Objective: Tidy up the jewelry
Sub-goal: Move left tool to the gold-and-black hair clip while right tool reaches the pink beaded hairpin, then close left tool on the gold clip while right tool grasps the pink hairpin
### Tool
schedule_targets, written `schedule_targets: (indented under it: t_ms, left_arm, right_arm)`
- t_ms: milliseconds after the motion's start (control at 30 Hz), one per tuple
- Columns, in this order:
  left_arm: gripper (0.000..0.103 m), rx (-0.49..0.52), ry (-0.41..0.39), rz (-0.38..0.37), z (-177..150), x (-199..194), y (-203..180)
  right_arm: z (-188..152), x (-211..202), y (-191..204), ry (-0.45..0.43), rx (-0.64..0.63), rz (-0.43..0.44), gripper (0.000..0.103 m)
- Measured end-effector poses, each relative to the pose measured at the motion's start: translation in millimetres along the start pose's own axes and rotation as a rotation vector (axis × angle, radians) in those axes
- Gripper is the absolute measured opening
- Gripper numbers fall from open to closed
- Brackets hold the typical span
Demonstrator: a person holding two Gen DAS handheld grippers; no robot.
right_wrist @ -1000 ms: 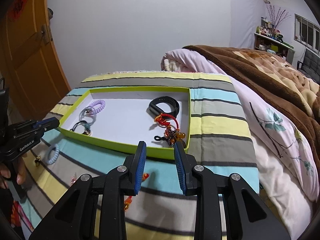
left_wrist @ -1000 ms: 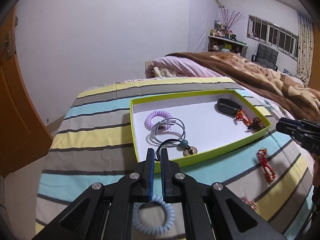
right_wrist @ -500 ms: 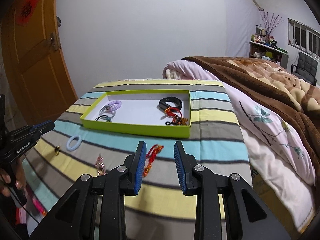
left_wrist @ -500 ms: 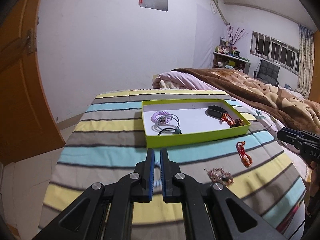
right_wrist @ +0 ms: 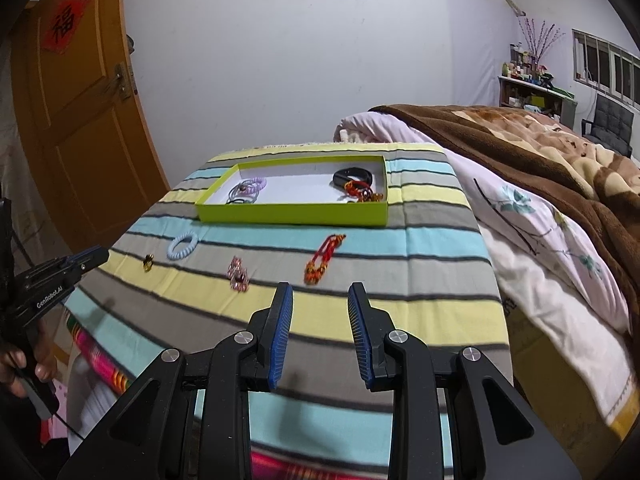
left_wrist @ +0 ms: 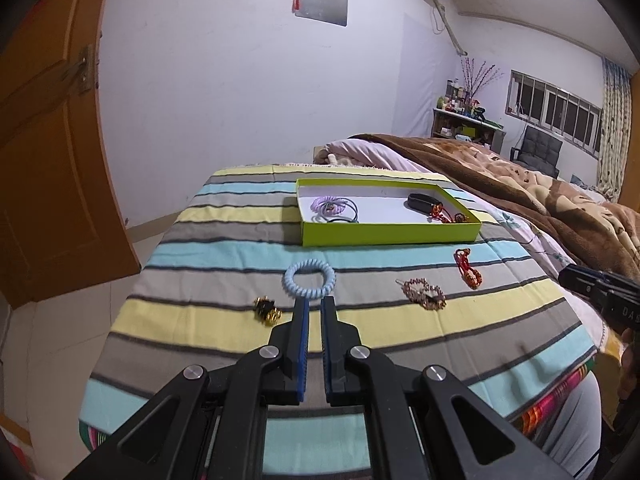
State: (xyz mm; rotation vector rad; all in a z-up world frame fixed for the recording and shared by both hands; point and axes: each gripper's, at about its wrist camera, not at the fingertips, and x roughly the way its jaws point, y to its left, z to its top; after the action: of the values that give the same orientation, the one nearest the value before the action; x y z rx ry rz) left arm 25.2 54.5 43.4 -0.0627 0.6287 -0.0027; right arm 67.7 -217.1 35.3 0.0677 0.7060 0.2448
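Blue coil hair tie (left_wrist: 309, 279), mid-bed: light, springy, pinch its near rim | left gripper (left_wrist: 313, 308) fingers pressed together, empty | right gripper (right_wrist: 320, 300) fingers spread, empty

Right gripper (right_wrist: 319, 294) hangs open above the striped cloth (right_wrist: 432, 248) — red bracelet (right_wrist: 323, 258) (slightly blurred, perhaps beaded) just ahead.

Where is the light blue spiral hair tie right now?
The light blue spiral hair tie lies on the striped cloth, outside the green box, near its left corner, beside the small gold piece.

Both wrist views look downward over one striped bedspread (left_wrist: 224, 248)
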Motion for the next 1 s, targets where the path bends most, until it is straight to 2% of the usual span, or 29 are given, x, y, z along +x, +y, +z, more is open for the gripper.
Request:
schedule_targets:
  t_ms: [433, 933, 1000]
  left_arm:
    - [0.004, 0.014, 0.007, -0.006, -4.7, -4.7, -1.9]
    - [0.005, -0.033, 0.062, 0.023, -8.6, 24.6, 20.1]
    - [0.012, -0.037, 0.074, 0.027, -8.3, 31.4, 23.2]
  right_arm:
    - [-8.7, -2.6, 5.3, 0.016, 0.005, 0.026, 0.030]
    - [-7.4, 21.8, 18.4, 0.051, -0.032, 0.096, 0.030]
    - [-6.1, 28.1, 22.2, 0.057, -0.044, 0.106, 0.030]
